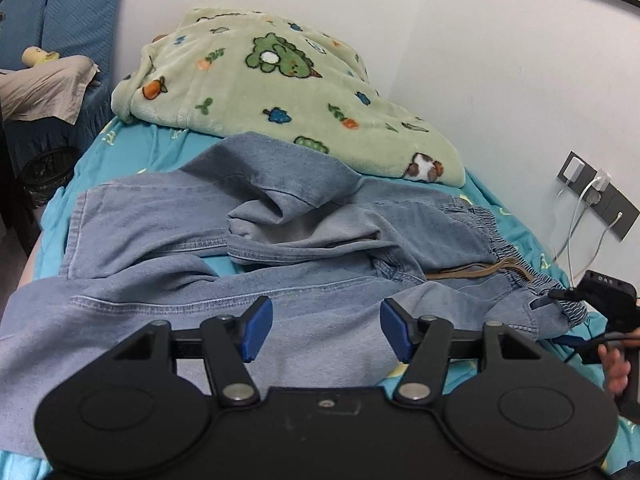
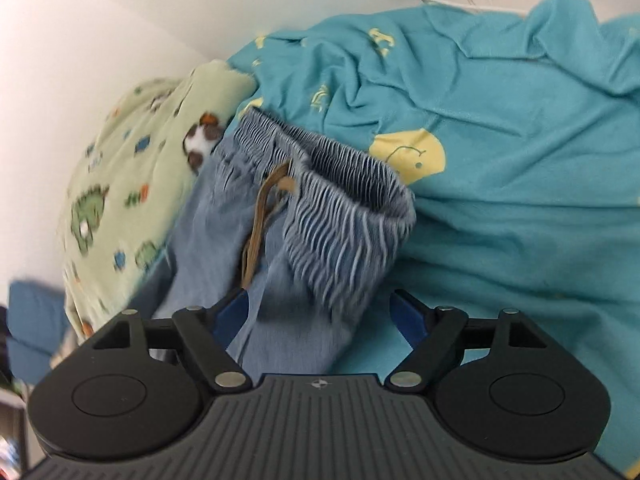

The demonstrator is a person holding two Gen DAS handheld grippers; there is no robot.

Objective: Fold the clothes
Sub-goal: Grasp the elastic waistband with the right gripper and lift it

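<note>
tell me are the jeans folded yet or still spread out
Not folded: the jeans lie rumpled across the bed sheet, legs crossed unevenly, waistband bunched.

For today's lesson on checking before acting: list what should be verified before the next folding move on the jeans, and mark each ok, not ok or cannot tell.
1. Left tongs open, nothing gripped: ok.
2. Right tongs open around the elastic waistband: ok; not yet closed on it.
3. Jeans lying flat: not ok; one leg is bunched and folded over.
4. Drawstring tucked in: not ok; it hangs loose.
5. Green blanket clear of the jeans: not ok; they meet at the far edge.
6. Charger cables clear of the cloth: cannot tell.
</note>
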